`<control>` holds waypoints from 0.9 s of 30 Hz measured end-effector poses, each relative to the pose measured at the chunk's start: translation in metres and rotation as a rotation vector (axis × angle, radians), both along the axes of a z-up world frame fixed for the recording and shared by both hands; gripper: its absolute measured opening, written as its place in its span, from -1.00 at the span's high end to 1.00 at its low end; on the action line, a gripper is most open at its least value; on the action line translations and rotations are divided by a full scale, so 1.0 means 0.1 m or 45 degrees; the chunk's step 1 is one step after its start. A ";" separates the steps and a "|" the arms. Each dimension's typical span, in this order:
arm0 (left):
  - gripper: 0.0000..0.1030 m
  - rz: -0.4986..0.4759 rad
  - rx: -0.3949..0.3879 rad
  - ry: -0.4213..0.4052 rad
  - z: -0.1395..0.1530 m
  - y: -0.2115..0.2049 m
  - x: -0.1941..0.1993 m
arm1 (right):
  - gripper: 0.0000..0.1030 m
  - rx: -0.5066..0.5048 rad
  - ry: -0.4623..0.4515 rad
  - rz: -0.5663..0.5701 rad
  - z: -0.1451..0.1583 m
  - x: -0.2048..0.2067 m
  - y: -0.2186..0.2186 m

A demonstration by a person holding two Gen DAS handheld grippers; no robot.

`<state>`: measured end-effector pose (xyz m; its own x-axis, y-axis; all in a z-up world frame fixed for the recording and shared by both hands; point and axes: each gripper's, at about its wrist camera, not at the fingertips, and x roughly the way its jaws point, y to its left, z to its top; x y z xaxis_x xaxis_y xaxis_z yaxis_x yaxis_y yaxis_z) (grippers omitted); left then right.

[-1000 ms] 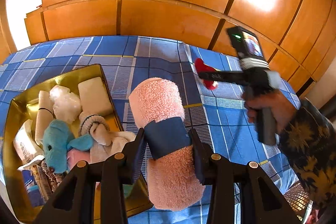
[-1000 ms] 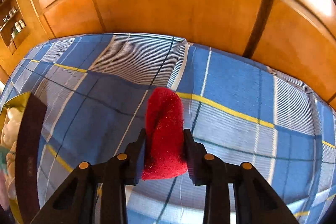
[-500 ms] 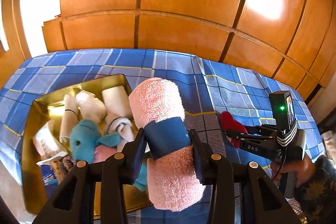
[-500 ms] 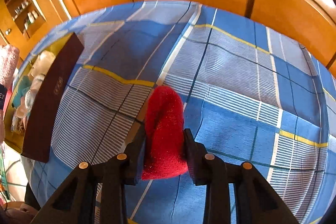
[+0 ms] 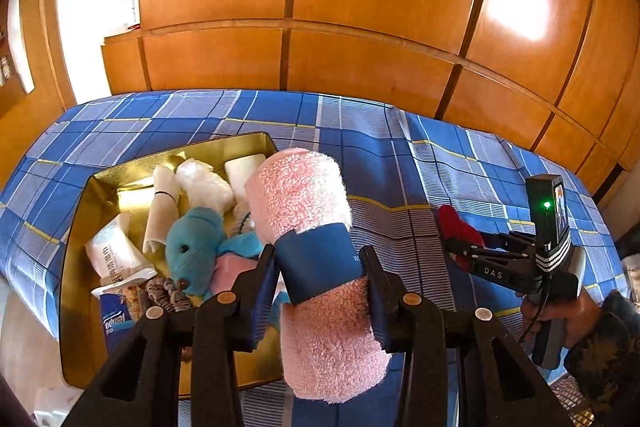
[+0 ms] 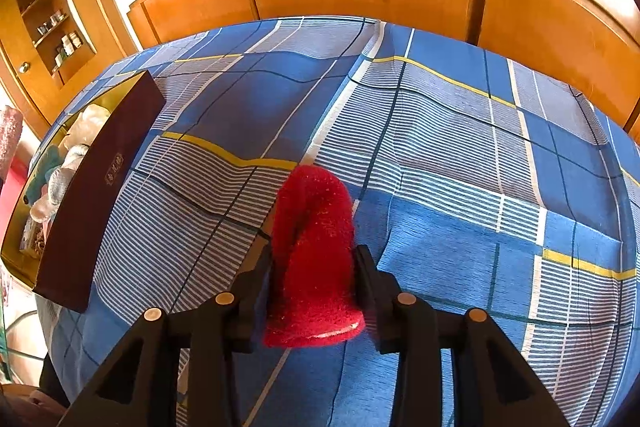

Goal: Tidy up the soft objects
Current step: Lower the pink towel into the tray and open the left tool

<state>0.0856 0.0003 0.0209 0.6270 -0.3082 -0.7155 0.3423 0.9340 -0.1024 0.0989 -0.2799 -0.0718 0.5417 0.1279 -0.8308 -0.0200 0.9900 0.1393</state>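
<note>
My left gripper [image 5: 318,267] is shut on a rolled pink towel [image 5: 304,195] with a dark blue band, held above the right side of a gold-lined box [image 5: 100,187]. The box holds a teal plush bear [image 5: 196,243], white rolls and tissue packs. My right gripper [image 6: 314,263] is shut on a folded red cloth [image 6: 314,227], held over the blue plaid bedspread [image 6: 440,147]. It also shows in the left wrist view [image 5: 456,235], to the right of the towel. The box [image 6: 92,179] lies at the left of the right wrist view.
Wooden wardrobe doors [image 5: 360,7] stand behind the bed. A wooden shelf with small items [image 6: 52,27] is at the far left. The bed's near edge and floor [image 5: 24,347] show at lower left.
Both grippers have pulled back and higher, still holding their loads. The right gripper with the red cloth has swung down to the right of the towel; the box now shows at its left.
</note>
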 end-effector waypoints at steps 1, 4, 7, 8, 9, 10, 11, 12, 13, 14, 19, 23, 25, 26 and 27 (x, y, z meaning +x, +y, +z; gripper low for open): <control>0.20 0.003 -0.001 -0.001 0.00 0.02 0.00 | 0.23 -0.006 -0.003 0.003 0.00 0.00 0.00; 0.20 0.016 -0.006 -0.001 0.01 0.06 -0.01 | 0.19 -0.033 -0.007 0.022 -0.01 0.00 0.04; 0.20 0.031 -0.007 -0.002 0.02 0.12 -0.01 | 0.18 -0.062 0.000 0.026 -0.01 0.01 0.06; 0.20 0.036 -0.010 -0.001 0.02 0.14 -0.01 | 0.18 -0.065 -0.003 0.020 -0.01 0.00 0.07; 0.20 0.045 -0.018 0.002 0.02 0.17 -0.01 | 0.18 -0.074 -0.007 0.022 -0.01 0.00 0.08; 0.20 0.058 -0.025 0.004 0.03 0.22 0.00 | 0.18 -0.083 -0.009 0.027 -0.01 0.00 0.09; 0.20 0.071 -0.028 0.004 0.04 0.26 0.00 | 0.18 -0.088 -0.009 0.030 -0.01 0.00 0.09; 0.20 0.090 -0.033 0.001 0.06 0.33 0.01 | 0.18 -0.087 -0.010 0.029 -0.01 0.00 0.09; 0.20 0.116 -0.044 -0.002 0.08 0.41 0.02 | 0.18 -0.089 -0.009 0.031 -0.01 0.00 0.09; 0.20 0.140 -0.052 -0.003 0.10 0.49 0.02 | 0.18 -0.093 -0.009 0.032 -0.01 0.00 0.10; 0.20 0.334 -0.121 0.005 0.19 1.13 0.07 | 0.18 -0.120 -0.017 0.042 -0.01 0.00 0.12; 0.20 0.504 -0.151 0.034 0.15 1.64 0.06 | 0.18 -0.132 -0.021 0.051 0.00 -0.01 0.14; 0.20 0.563 -0.184 0.086 0.06 1.85 0.06 | 0.18 -0.129 -0.024 0.051 0.00 -0.01 0.13; 0.20 0.574 -0.198 0.108 0.01 1.89 0.06 | 0.18 -0.128 -0.026 0.051 0.00 -0.01 0.13; 0.21 0.581 -0.215 0.137 -0.05 1.91 0.06 | 0.18 -0.128 -0.029 0.050 0.00 -0.01 0.13</control>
<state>0.0917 0.1915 0.0164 0.6502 -0.1367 -0.7473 -0.1181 0.9535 -0.2772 0.0976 -0.2664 -0.0722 0.5567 0.0658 -0.8281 -0.0609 0.9974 0.0383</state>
